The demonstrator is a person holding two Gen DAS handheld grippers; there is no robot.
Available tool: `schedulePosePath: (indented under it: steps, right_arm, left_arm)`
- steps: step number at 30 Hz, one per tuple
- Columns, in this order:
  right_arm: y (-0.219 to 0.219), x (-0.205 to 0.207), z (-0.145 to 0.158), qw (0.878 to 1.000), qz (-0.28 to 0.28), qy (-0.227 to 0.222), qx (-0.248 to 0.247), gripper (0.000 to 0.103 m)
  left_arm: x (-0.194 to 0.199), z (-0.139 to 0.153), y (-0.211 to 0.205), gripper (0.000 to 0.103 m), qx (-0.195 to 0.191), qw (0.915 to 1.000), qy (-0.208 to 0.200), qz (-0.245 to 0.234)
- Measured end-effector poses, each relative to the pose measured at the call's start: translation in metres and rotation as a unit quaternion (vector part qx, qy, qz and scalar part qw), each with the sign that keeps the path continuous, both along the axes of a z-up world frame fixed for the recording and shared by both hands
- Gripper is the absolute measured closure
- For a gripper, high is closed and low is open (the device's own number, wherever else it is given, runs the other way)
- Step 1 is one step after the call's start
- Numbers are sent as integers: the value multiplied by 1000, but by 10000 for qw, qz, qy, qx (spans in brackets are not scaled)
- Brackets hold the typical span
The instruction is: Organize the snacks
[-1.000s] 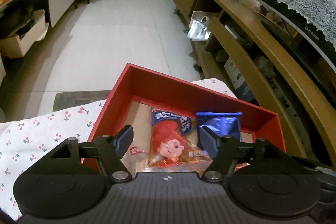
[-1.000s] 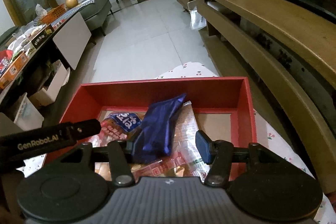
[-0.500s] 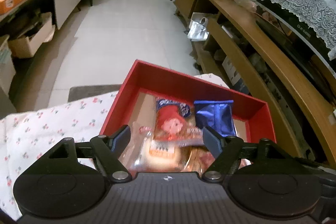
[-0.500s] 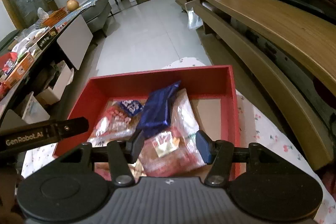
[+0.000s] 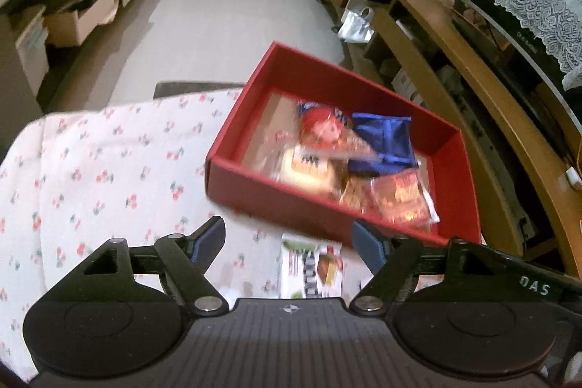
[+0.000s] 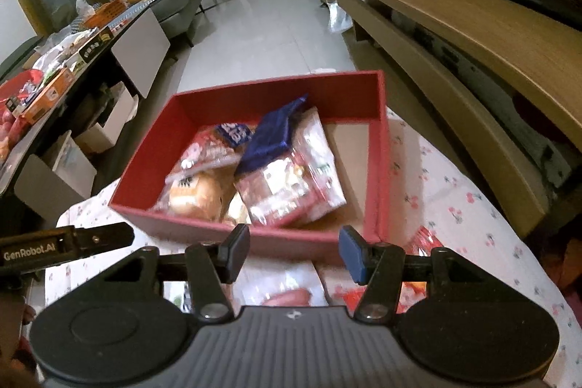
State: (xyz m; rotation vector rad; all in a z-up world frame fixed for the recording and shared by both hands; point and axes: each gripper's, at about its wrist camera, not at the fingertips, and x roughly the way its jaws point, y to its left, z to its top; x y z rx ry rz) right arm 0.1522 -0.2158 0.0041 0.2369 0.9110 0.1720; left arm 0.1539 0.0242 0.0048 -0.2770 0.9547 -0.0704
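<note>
While both grippers hang above the cherry-print cloth (image 5: 102, 170), the red box (image 5: 254, 191) lies just beyond their fingertips. The left gripper (image 5: 289, 239) has its jaws apart, having just been opening, with nothing between them; a green-and-white snack packet (image 5: 311, 266) lies on the cloth directly below its gap. The right gripper (image 6: 294, 251) likewise stands with jaws apart and empty, the box's near wall (image 6: 291, 242) just ahead of it. Inside the box, ahead of both grippers, lie a dark blue pouch (image 6: 272, 137), a red cartoon-print packet (image 5: 322, 131), a wrapped bun (image 6: 196, 193) and a clear red-printed bag (image 6: 294, 184). Further packets, blurred, lie on the cloth beneath the right gripper.
</note>
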Motion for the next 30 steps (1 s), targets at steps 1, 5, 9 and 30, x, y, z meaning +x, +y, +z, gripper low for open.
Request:
schedulePosePath:
  steps: [1, 5, 9, 30]
  right_arm:
    - [-2, -4, 0, 10000, -8, 29, -7, 34]
    - [-18, -20, -4, 9997, -88, 210, -8, 34]
    - [-39, -29, -10, 9990, -307, 323, -25, 33]
    - [-60, 14, -55, 9860, -1324, 1009, 92, 23]
  left_arm:
    - [-4, -2, 1, 21, -14, 10000, 30, 4]
    - [-15, -8, 1, 20, 30, 9999, 150, -49]
    - [-24, -16, -1, 19, 108, 9996, 254, -108]
    - [-27, -45, -9, 18, 101, 9973, 707, -149]
